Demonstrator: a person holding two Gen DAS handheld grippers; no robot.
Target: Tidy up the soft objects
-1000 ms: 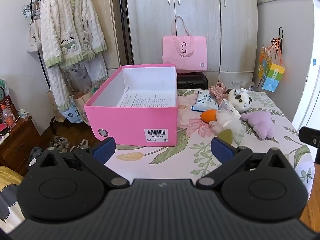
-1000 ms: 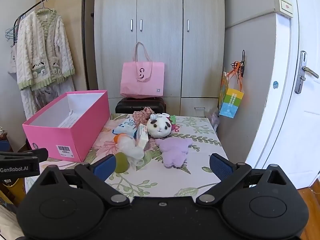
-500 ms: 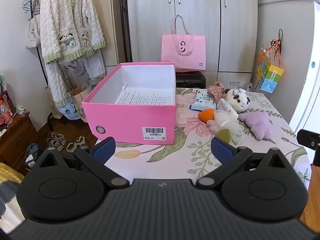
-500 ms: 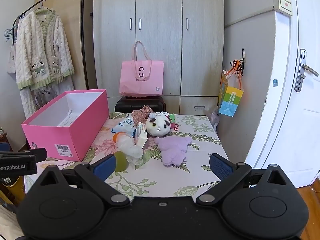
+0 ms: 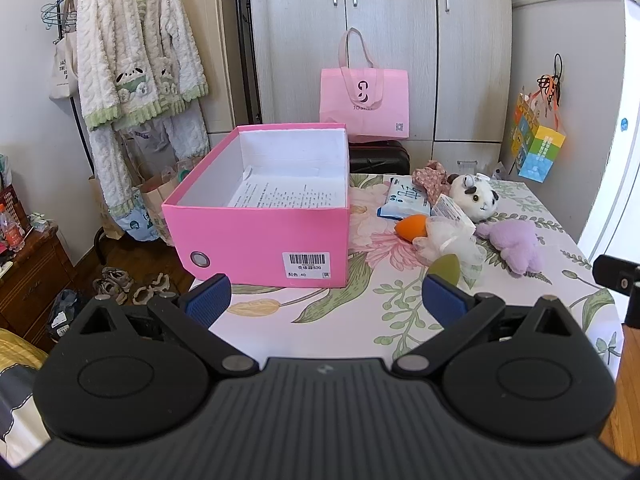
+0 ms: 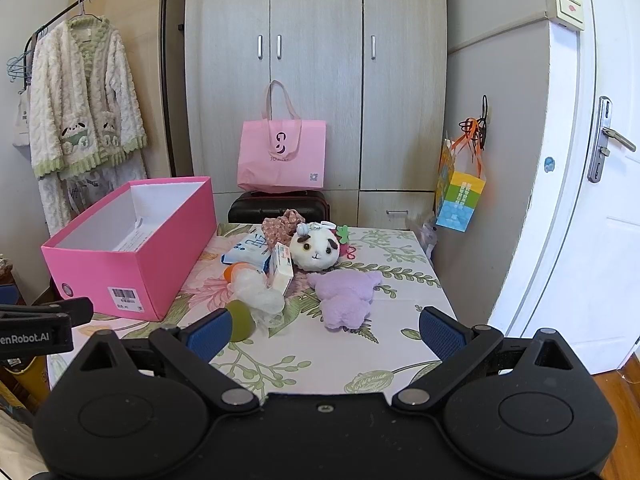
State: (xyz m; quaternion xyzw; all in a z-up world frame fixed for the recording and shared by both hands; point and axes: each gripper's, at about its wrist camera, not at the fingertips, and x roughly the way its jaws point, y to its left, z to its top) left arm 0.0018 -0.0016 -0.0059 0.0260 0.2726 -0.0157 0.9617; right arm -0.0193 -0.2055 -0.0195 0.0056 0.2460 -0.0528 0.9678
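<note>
- The left gripper hangs over the near edge of the worktop; its jaws stand wide apart and carry nothing; the blue pads face each other across bare flowered cloth.
- Straight ahead of the left jaws, slightly toward their left finger, sits the pink box, lid off, a printed sheet lying on its floor; its barcode label faces the jaws.
- Ahead and to the right of the left jaws lies the heap of soft things: an orange sponge touching a white mesh puff, a green sponge just beyond the right finger, a purple plush, a white plush head, a floral scrunchie and a blue wipes pack.
- The right gripper also has its jaws released and spread, holding nothing; it hovers at the near edge of the worktop.
- The purple plush lies between and just ahead of the right jaws; the green sponge sits touching or just behind the left finger's tip, I cannot tell which; the mesh puff and a small carton are ahead-left; the plush head is farther ahead.
- The pink box stands well to the left of the right jaws.
</note>
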